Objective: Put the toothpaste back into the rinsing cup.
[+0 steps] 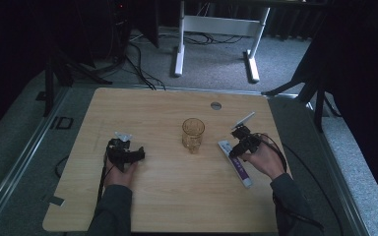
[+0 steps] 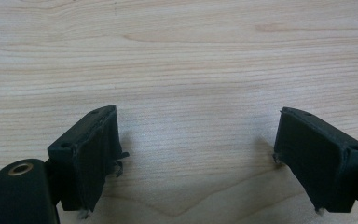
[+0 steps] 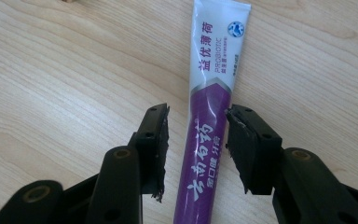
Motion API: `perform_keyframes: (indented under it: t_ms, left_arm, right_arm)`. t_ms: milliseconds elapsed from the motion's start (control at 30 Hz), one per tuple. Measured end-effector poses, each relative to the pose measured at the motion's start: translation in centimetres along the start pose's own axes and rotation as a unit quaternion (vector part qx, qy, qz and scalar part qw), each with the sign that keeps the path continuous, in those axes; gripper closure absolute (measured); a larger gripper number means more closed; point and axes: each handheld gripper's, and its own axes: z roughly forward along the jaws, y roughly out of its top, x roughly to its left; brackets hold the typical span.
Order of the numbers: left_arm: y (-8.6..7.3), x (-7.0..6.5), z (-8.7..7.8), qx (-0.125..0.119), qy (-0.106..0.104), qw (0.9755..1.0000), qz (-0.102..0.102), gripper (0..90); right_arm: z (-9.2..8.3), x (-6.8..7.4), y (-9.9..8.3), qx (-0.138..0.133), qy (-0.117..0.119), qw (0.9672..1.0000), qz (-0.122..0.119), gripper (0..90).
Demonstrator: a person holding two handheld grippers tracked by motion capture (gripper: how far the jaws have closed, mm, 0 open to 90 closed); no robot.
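Right gripper (image 3: 196, 135) sat low over the purple-and-white plastic toothpaste tube (image 3: 212, 116), jaws straddling the purple half. There was a visible gap on the left side; the right pad looked at or just beside the tube edge, so I read it as not yet clamped. The tube lay flat on the light wooden table (image 3: 74, 70), still fully on the surface.

Left gripper (image 2: 196, 158) had its jaws spread wide with nothing between them, just bare wood grain underneath. It looked parked.

Progress, as I judged it: the approach and alignment on the tube were done. Closing on it, lifting it, and whatever placement follows were all still left. The amber ribbed glass tumbler (image 1: 193, 134) stood upright mid-table, between the two hands and apart from both, a likely destination, but that was a guess.

View differences:
- The right gripper view gave the jaw-to-tube gap and the printed label. In the high view the tube (image 1: 239, 167) was a thin strip partly under the right gripper (image 1: 236, 150), its grip state unreadable.
- The high view gave the layout: the glass, the left gripper (image 1: 140, 155) resting at the table's left, the tube near the right edge.
- The left gripper view confirmed that those jaws were empty.
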Motion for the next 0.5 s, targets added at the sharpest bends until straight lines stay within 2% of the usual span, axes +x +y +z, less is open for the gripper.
perform_keyframes:
  t_ms: [500]
  left_arm:
    - [0.0,0.0,0.0,0.0,0.0,1.0,0.0,14.2]
  right_arm:
    - [0.74,-0.41,0.11,0.015,0.002,0.9999,0.002,57.8]
